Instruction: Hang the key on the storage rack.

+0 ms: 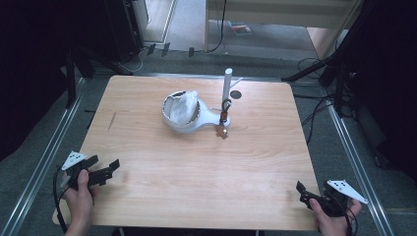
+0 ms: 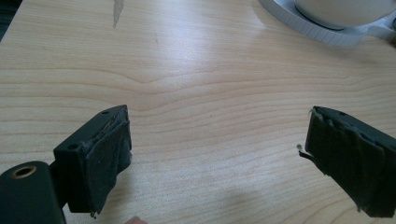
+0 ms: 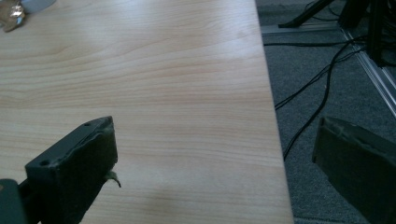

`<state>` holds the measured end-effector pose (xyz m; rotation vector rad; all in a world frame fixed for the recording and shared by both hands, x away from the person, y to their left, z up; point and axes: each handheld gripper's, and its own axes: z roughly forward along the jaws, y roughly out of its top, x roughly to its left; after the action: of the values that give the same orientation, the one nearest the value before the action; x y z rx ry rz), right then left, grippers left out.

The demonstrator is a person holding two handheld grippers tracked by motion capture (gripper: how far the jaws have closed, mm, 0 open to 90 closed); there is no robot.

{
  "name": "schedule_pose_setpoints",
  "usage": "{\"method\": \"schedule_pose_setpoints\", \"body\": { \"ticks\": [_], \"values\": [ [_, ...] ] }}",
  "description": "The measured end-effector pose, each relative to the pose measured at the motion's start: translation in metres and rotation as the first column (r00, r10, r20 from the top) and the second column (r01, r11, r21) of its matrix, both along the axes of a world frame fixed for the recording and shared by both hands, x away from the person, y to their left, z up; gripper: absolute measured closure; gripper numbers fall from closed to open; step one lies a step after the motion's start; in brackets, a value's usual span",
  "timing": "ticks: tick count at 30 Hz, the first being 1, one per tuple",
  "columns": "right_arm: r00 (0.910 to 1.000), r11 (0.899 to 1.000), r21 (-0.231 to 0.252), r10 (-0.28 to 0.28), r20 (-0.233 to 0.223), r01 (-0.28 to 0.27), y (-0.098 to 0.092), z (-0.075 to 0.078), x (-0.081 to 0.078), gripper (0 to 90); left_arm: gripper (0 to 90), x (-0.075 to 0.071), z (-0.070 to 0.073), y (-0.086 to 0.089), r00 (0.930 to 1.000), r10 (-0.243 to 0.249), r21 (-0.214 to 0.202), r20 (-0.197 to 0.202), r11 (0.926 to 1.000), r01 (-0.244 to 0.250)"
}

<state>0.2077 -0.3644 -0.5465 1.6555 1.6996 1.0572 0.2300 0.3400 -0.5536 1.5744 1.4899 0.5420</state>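
Both grippers idle at the near edge of the wooden table point(image 1: 196, 167), nothing held. Left gripper point(image 1: 105, 169) sits at the near left corner, jaws spread wide with bare wood between the pads in the left gripper view point(image 2: 217, 154). Right gripper point(image 1: 307, 192) sits at the near right corner, jaws also wide apart, 1 pad over the table and the other past its right edge in the right gripper view point(image 3: 215, 158).

Work target looks like the white holder point(image 1: 183, 115) in the far middle of the table, well apart from both grippers. It has a round bowl-like part with crumpled white cloth or paper point(image 1: 183, 107) sticking up inside, and an arm running right to an upright white post point(image 1: 227, 86). A dark cord with a small brown charm point(image 1: 223, 132) hangs at the post foot, charm lying on the table just beside the base.

Long axis of the holder runs roughly left to right across the table, bowl end left, post end right; the post itself points straight up, maybe slightly tilted. The left gripper view catches the bowl's ribbed rim point(image 2: 308, 25) at top right.

Step in hand is likely the first reach. To do it well: bring the left gripper forward and right toward the bowl, keep jaws wide until around the material, pinch high on the crumpled part, avoid knocking the post or snagging the cord
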Motion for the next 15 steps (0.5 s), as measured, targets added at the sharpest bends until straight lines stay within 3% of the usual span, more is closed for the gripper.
{"method": "schedule_pose_setpoints", "body": {
  "ticks": [7,10,15],
  "values": [
    [0.9998,1.0,-0.008,0.017,0.01,-0.016,0.0001,-0.001,-0.0004,0.1,7.7,0.0001,0.0001,-0.0004,1.0,0.002,0.001,-0.002,1.0,-0.002],
    [0.9999,1.0,0.014,0.002,0.01,-0.002,-0.0014,-0.0011,0.0006,0.2,7.8,0.0002,0.0002,-0.0008,1.0,0.003,0.004,-0.004,1.0,-0.003],
    [0.9999,1.0,-0.024,0.007,0.009,-0.007,0.004,-0.0009,-0.0002,1.3,7.7,0.0001,0.0001,-0.001,1.0,0.004,0.004,-0.001,1.0,-0.004]
  ]
}}
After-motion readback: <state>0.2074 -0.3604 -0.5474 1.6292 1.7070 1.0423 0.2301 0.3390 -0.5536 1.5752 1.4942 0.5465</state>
